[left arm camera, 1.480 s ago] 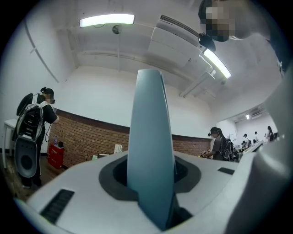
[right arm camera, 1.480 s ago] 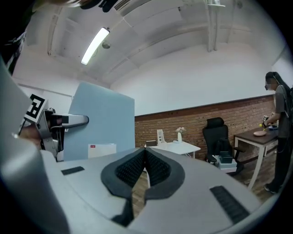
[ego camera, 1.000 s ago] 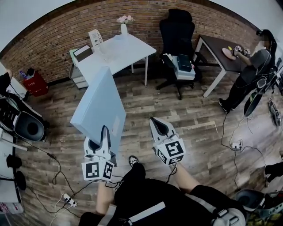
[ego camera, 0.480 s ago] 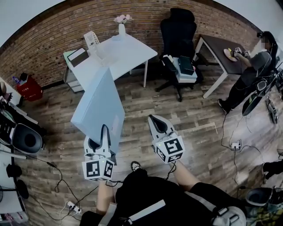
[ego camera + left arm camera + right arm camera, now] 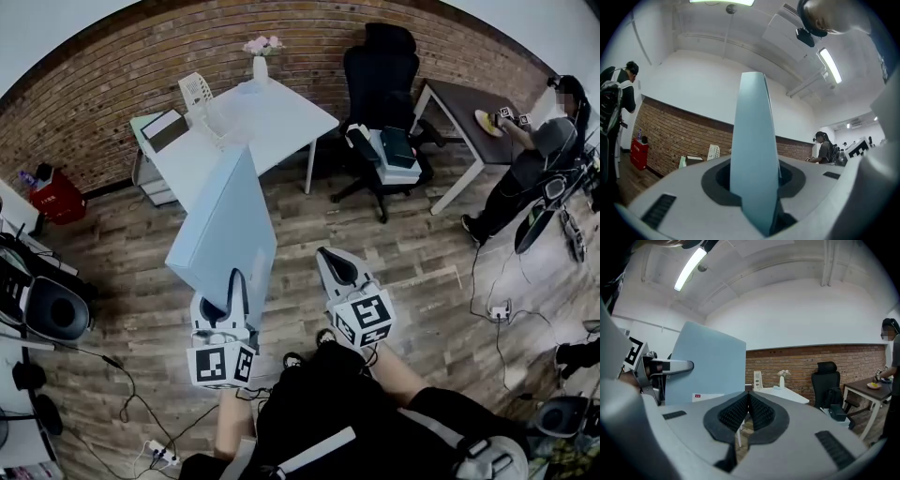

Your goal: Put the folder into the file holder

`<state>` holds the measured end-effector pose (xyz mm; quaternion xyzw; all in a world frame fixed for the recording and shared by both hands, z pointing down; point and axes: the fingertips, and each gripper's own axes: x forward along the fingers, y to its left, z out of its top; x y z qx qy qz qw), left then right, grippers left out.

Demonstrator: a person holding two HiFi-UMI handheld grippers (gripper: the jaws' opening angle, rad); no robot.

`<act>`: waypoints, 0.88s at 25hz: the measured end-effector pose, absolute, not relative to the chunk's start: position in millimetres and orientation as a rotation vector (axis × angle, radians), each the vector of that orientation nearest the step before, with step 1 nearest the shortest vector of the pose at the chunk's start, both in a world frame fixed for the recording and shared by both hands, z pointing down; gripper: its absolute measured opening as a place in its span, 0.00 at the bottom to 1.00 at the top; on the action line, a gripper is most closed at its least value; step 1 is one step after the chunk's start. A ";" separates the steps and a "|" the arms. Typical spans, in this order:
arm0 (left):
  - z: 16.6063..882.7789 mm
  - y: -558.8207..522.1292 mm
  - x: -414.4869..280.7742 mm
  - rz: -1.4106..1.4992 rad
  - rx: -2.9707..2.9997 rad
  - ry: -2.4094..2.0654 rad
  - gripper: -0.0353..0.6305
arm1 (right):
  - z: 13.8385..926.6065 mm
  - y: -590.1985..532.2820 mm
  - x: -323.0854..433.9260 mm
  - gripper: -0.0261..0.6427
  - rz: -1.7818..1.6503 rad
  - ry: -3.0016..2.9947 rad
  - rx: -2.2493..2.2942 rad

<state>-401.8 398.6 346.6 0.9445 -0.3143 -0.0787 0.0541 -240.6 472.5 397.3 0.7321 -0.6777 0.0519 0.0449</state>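
A large light-blue folder [image 5: 225, 234] stands up from my left gripper [image 5: 232, 292], whose jaws are shut on its lower edge. In the left gripper view the folder [image 5: 754, 154] rises edge-on between the jaws and hides what is ahead. My right gripper [image 5: 339, 272] is shut with its ribbed pads [image 5: 757, 412] together and nothing between them; it hovers to the right of the folder [image 5: 708, 364]. The white file holder [image 5: 200, 94] stands on the far left part of the white table [image 5: 272, 117], well beyond both grippers. It shows small in the right gripper view too, as the file holder [image 5: 758, 379].
A vase of pink flowers [image 5: 261, 58] stands at the table's back edge. A black office chair [image 5: 380, 84] with boxes on its seat is to the right. A person [image 5: 539, 155] stands by a dark table [image 5: 469, 108] at far right. Cables lie on the wooden floor [image 5: 422, 262].
The folder and my left gripper have shifted a little right and lower in the head view. The white table has come slightly closer. The right gripper has kept its place.
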 end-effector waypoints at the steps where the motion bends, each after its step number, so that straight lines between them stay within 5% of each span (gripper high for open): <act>1: 346.2 395.0 -401.3 -0.237 2.865 -0.961 0.28 | 397.4 468.1 -239.0 0.05 0.156 -2.070 2.233; 22: 346.9 247.0 -296.9 -0.209 2.859 -1.099 0.28 | 385.0 317.3 -115.7 0.05 0.129 -2.162 2.215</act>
